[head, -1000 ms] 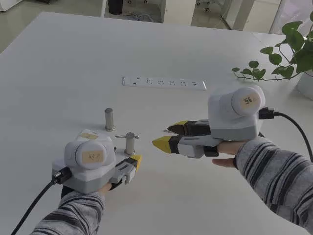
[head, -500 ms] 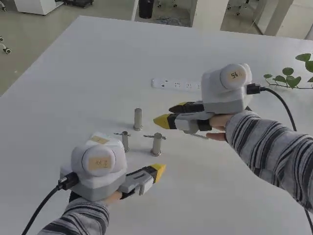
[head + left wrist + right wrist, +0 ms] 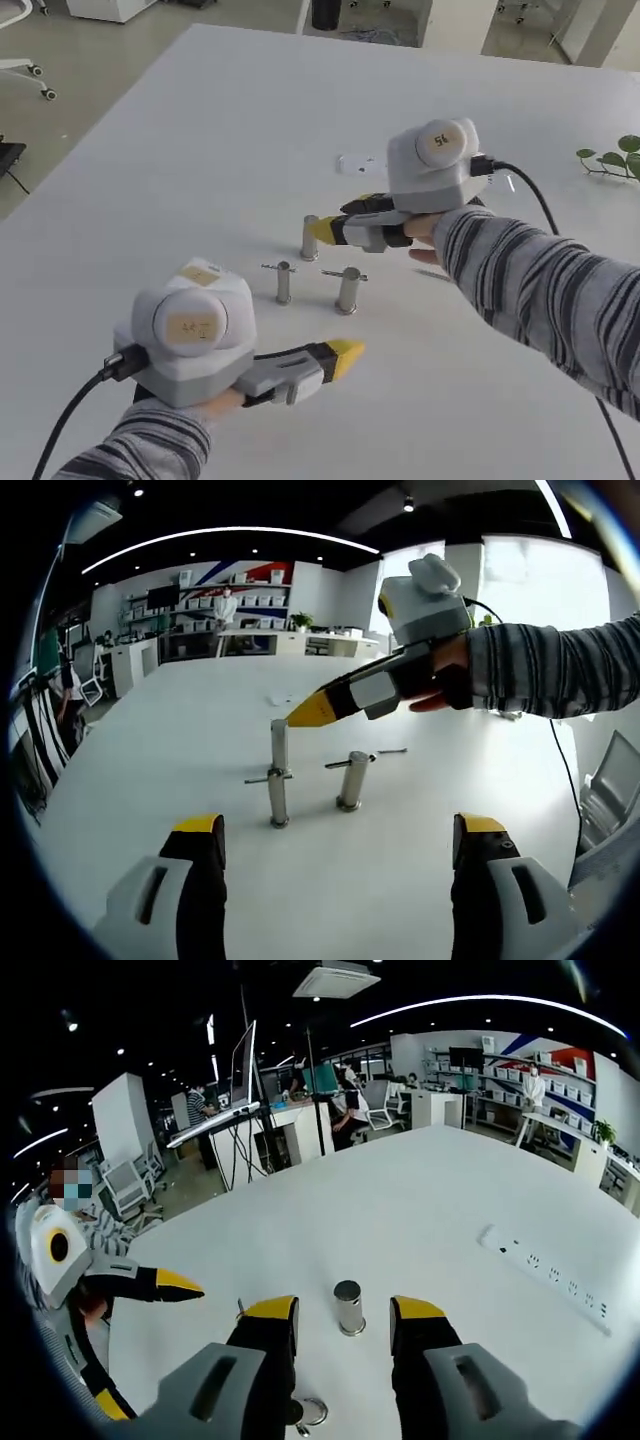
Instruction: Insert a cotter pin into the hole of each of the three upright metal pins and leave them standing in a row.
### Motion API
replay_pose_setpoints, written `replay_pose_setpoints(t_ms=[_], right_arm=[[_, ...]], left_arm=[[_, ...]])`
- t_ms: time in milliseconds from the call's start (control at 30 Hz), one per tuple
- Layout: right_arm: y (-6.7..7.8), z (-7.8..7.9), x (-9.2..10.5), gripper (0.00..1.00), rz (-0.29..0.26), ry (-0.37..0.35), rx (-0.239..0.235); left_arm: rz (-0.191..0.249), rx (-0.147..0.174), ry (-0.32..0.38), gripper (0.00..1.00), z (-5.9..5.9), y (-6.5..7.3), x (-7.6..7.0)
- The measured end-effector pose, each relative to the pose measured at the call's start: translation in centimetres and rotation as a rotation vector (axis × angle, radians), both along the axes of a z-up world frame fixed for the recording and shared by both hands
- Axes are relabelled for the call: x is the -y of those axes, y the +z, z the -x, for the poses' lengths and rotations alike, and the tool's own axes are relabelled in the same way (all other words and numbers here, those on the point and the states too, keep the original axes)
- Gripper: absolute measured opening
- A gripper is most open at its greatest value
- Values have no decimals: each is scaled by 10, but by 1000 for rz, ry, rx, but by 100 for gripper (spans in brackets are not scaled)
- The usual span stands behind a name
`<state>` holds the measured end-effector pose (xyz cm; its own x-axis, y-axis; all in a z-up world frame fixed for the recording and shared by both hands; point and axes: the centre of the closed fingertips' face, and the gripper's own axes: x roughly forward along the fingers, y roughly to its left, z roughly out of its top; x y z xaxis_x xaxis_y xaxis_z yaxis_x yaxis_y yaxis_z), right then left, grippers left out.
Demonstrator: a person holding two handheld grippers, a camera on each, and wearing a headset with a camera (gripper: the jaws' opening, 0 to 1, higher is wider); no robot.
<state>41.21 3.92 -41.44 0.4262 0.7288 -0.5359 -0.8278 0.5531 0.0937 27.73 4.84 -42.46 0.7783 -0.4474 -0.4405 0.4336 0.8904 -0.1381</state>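
Three upright metal pins stand on the white table. The near two [image 3: 284, 282] [image 3: 348, 289] each carry a cotter pin through the top. The far pin [image 3: 310, 238] is bare. My right gripper [image 3: 335, 220] is open, and its yellow tips sit just beside the bare pin [image 3: 348, 1307], which stands a little ahead of the gap between the jaws. My left gripper [image 3: 342, 354] is open with nothing in it, and sits short of the two pinned pins [image 3: 272, 780] [image 3: 352, 777]. A loose cotter pin [image 3: 392, 751] lies on the table beyond them.
A white power strip [image 3: 360, 165] lies behind the pins. A leafy plant [image 3: 610, 160] sits at the table's right edge. People, desks and chairs stand in the room beyond the table [image 3: 180, 130].
My right gripper has moved left across the table to the bare far pin. My left gripper has drawn back a little from the pinned pins. The head camera has shifted.
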Motion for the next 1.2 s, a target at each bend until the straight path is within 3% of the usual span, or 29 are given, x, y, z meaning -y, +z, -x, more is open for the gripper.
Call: replay_pose_setpoints(t_ms=[167,367,467,600,767,900,1067,1200], right_arm=[[-15,-10,-8,29,24,-11,-13],[-32,-13,-15,26,65,-18,-22],[-33,-15,-16,27,54,-29,-53],[-34,-9,-20,25,63,-8,-54],[-40,-6,-18,15,86,8,-62],[-37,-1,-21,11,86,26,-54],[-37,-3,-22,8,118,59,-10],[-39,-10,-19,8,133,66,-8]], left_arm=[[-24,6,7,99,-1,1,-7],[-10,-3,11,99,0,2,-14],[-3,-1,25,99,-2,3,-18],[0,-1,37,99,-3,4,-21],[6,-13,27,98,-1,3,-19],[20,-11,27,97,-1,4,-17],[6,-8,21,97,-1,4,-18],[4,-16,26,96,1,3,-21]])
